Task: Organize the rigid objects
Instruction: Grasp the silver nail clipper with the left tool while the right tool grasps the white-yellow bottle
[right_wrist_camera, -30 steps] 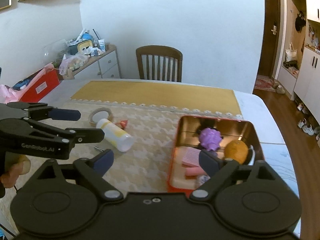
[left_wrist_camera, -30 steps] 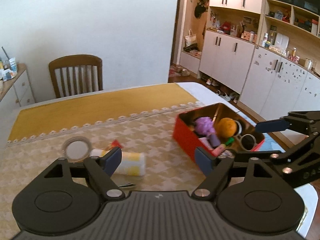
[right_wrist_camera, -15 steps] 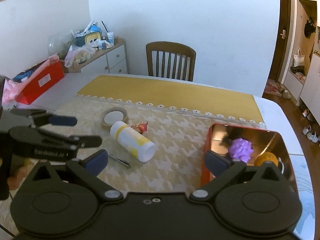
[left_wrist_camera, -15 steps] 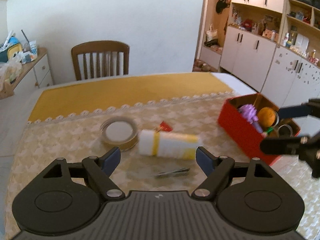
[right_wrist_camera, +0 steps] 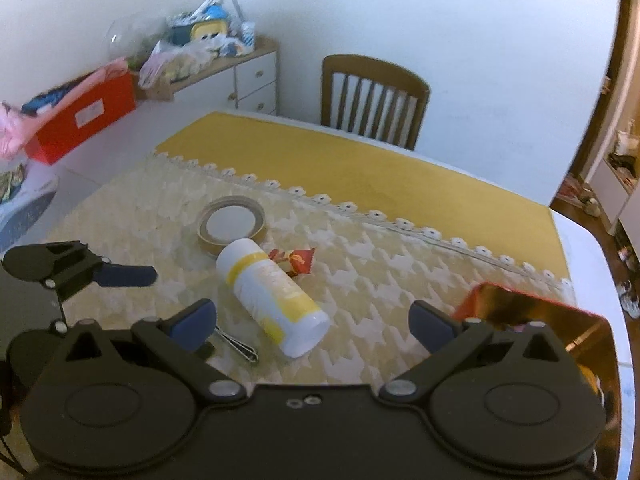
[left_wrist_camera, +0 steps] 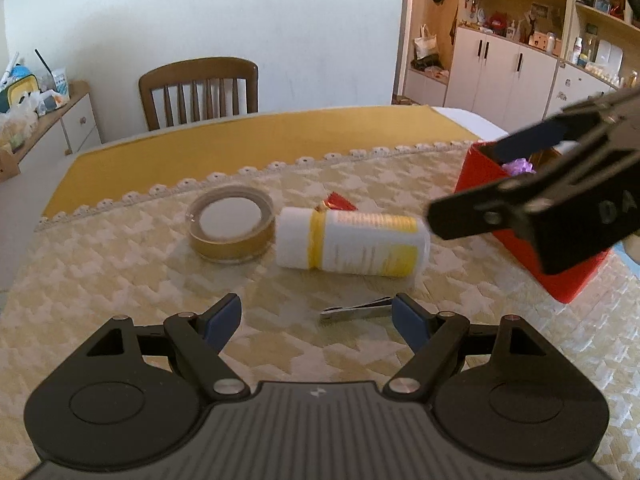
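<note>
- left gripper point(left_wrist_camera: 316, 318): jaws wide apart, holding nothing, held low over the tablecloth just short of the white bottle point(left_wrist_camera: 352, 242); nail clippers point(left_wrist_camera: 356, 307) lie between its fingertips.
- right gripper point(right_wrist_camera: 312, 320): jaws wide apart, empty, raised above the table with the white bottle between its fingers in view.
- white bottle: on its side, cap end just beside the tape roll point(left_wrist_camera: 231, 227), a red wrapper point(right_wrist_camera: 294, 260) behind it.
- red tin point(right_wrist_camera: 568, 320): right of the bottle, well apart, contents mostly hidden.

Soft daylight, fisheye-bent edges, slight motion blur.
</note>
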Tool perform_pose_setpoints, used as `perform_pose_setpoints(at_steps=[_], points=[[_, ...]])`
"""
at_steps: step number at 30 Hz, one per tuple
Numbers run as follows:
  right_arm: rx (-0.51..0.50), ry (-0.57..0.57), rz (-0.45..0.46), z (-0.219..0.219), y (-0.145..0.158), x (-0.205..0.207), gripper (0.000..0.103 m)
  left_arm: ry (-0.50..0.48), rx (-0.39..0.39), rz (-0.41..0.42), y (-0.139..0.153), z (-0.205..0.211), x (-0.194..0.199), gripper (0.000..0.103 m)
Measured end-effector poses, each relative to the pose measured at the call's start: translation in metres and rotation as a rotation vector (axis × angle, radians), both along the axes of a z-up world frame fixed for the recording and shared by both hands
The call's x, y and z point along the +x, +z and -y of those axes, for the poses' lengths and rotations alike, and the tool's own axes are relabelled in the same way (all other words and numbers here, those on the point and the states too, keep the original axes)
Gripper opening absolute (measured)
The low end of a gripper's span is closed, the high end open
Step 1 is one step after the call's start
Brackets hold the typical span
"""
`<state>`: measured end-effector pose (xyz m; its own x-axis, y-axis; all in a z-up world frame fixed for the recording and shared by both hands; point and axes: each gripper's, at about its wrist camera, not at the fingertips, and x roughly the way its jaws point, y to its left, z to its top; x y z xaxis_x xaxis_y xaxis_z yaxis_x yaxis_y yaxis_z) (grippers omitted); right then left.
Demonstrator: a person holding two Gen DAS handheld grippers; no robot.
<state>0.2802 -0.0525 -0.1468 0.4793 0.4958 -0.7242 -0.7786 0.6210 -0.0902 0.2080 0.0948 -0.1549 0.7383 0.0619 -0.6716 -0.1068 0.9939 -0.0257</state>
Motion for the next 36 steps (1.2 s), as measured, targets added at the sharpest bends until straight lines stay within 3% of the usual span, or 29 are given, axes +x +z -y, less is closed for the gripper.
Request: perform_pose_setpoints(at_steps=[11, 26, 28, 36], points=[[-0.110, 0.101, -0.022, -0.027, -0.027, 0.020, 0.099, 0.071, 0.067, -0.051, -0.026, 0.034, 0.023, 0.082], [-0.122, 0.196, -0.118, -0.055, -0.048, 0.036, 0.071, 0.076, 0.023, -0.019, -0.029, 0.042, 0.028, 0.082], [-0.128, 0.206, -0.131, -0.057, -0.050, 0.036, 0.063, 0.065, 0.023, -0.018, -0.030, 0.040, 0.027, 0.082], [-0.121, 0.196, -0.121, -0.054, -0.052, 0.029, 0.049, 0.042, 0.025, -0.007, -0.029, 0.038, 0.018, 0.065]])
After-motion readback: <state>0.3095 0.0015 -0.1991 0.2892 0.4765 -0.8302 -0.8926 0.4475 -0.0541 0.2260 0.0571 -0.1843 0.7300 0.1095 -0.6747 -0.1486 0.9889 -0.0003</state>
